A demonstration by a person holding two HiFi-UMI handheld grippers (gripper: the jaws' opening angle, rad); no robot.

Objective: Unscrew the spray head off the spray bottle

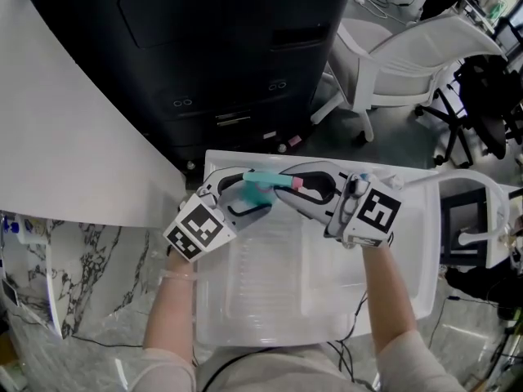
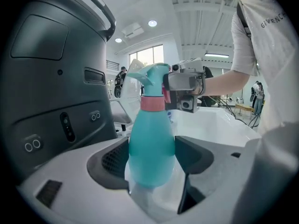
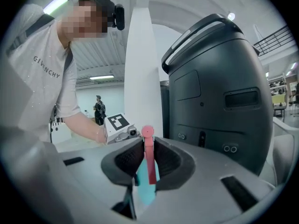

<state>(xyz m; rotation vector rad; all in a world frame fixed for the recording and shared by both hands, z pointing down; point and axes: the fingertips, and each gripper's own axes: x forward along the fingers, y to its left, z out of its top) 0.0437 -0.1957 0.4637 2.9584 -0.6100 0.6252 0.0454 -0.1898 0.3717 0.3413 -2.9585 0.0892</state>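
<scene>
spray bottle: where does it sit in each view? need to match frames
Head view: spray bottle upper centre, between left gripper and right gripper.
Left gripper view: centre, body between the fingers.
Right gripper view: lower centre, pink trigger between the fingers.
Shared landmark: dark machine.

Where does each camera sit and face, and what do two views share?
Head view: on the person's head, looking steeply down at the white tray; both forearms, the left gripper and the right gripper show.
Left gripper view: on the left gripper, looking along its jaws, closed on the spray bottle, toward the right gripper and the person's arm.
Right gripper view: on the right gripper, looking along its jaws, closed on the pink trigger, toward the left gripper.
Shared: the gripper views face each other; both show the dark machine.
</scene>
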